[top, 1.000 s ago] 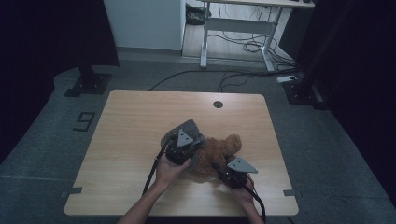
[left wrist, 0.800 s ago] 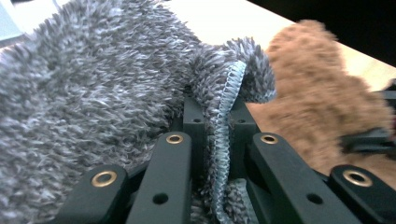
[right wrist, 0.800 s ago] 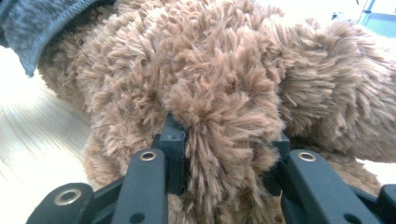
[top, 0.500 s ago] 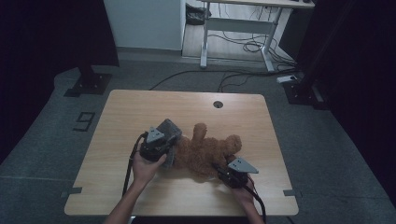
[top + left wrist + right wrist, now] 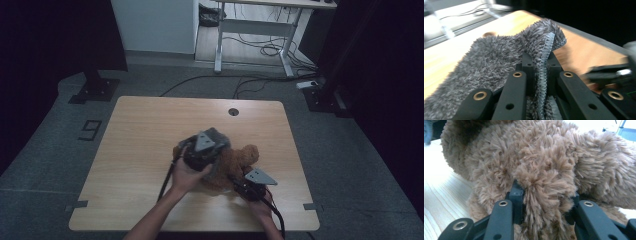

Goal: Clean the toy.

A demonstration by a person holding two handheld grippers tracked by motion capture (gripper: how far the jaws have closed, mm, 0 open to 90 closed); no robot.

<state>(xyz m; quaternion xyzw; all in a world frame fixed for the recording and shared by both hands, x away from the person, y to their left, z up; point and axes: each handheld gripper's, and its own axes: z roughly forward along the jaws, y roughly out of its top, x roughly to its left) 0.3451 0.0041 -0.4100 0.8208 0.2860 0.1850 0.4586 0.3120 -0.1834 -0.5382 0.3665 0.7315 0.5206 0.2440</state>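
Pinching shaggy grey cloth (image 5: 499, 55) (stitched hem) beside fuzzy brown teddy (image 5: 544, 157).

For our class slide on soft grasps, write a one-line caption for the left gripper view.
Left gripper shut on the stitched edge of a grey fluffy cloth, lifted above the wooden table.

I work in a lab: black curtains (image 5: 45, 30), grey carpet (image 5: 45, 135), cabled desk frame (image 5: 255, 30), taped wooden table (image 5: 150, 125).
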